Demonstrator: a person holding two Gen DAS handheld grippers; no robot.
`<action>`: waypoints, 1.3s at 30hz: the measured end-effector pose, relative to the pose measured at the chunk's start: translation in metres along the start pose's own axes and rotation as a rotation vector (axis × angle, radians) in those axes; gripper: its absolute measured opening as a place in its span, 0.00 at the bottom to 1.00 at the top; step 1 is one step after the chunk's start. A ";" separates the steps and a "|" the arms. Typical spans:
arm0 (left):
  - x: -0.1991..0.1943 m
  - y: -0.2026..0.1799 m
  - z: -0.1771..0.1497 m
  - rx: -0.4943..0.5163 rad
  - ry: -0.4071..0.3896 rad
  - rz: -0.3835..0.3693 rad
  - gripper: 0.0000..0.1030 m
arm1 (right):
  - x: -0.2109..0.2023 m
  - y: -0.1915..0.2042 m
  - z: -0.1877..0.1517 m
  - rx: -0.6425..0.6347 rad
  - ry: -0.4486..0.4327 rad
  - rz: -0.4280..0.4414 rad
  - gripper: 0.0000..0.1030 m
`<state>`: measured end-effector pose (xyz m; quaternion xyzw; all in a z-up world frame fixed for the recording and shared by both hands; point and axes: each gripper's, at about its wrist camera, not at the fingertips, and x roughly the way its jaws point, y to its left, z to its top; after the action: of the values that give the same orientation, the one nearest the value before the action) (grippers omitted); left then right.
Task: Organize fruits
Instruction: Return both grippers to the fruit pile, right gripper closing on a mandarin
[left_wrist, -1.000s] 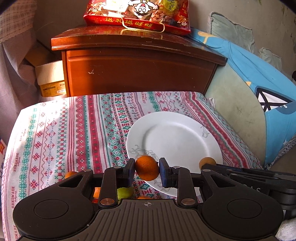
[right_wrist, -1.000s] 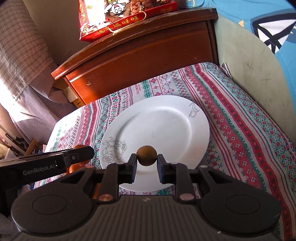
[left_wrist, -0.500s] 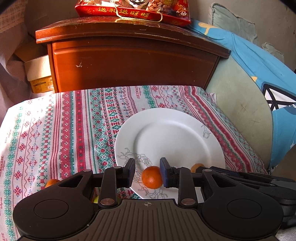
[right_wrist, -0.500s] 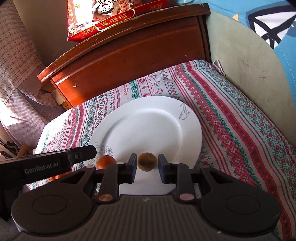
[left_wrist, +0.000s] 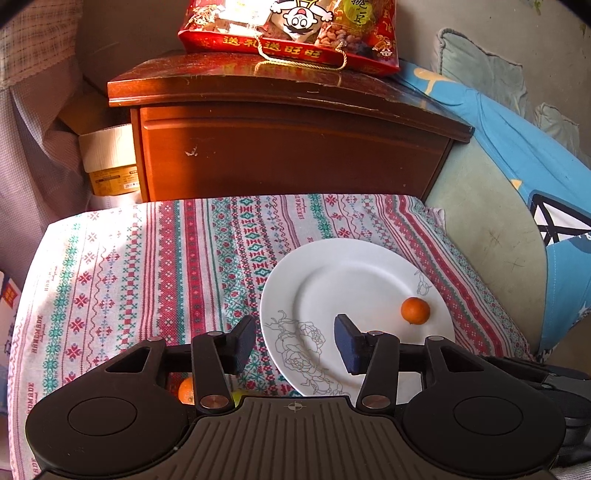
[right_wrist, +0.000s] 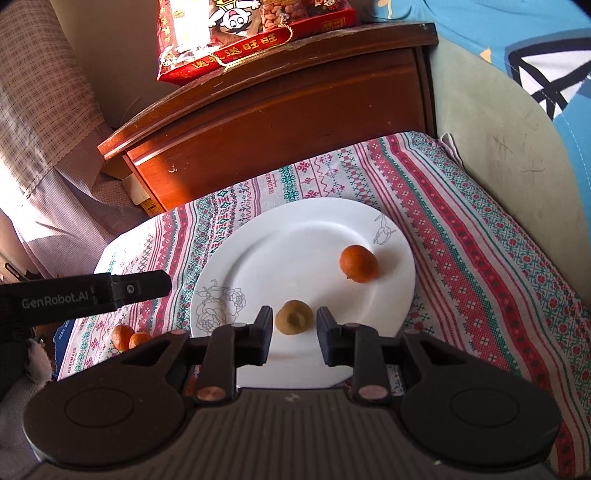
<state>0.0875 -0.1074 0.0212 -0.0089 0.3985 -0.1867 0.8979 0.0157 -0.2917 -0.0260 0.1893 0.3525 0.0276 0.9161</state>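
both fruits have left our claws since a second ago: the orange fruit that we held in the left gripper now rests on the white plate toward its far right rim, and the brownish fruit that the right gripper carried now sits on the plate's near side. our left claw stands wide apart with nothing between its pads, hovering over the plate's near left edge. our right claw is also apart, its pads flanking the brownish fruit without touching it, so we judge it released.

as for progress, we count two fruits on the plate, one orange and one brownish. on the patterned cloth to the left of the plate, the right wrist view shows two small orange fruits lying together. under our left gripper an orange piece peeks out, possibly one of that same pair, and beside it a greenish sliver that may be another fruit, though it is too hidden to be sure. so we judge the task partly done, with at least two fruits left to move onto the one plate.
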 end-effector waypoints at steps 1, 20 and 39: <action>-0.003 0.003 0.000 -0.006 -0.003 0.005 0.45 | -0.002 0.001 -0.001 -0.006 -0.002 0.006 0.27; -0.051 0.058 -0.040 -0.182 -0.002 0.062 0.45 | -0.027 0.028 -0.032 -0.115 -0.001 0.058 0.29; -0.056 0.055 -0.098 -0.131 0.076 0.111 0.45 | -0.021 0.043 -0.068 -0.130 0.062 0.067 0.36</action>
<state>0.0010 -0.0238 -0.0151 -0.0383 0.4436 -0.1104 0.8886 -0.0414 -0.2332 -0.0434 0.1400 0.3717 0.0869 0.9136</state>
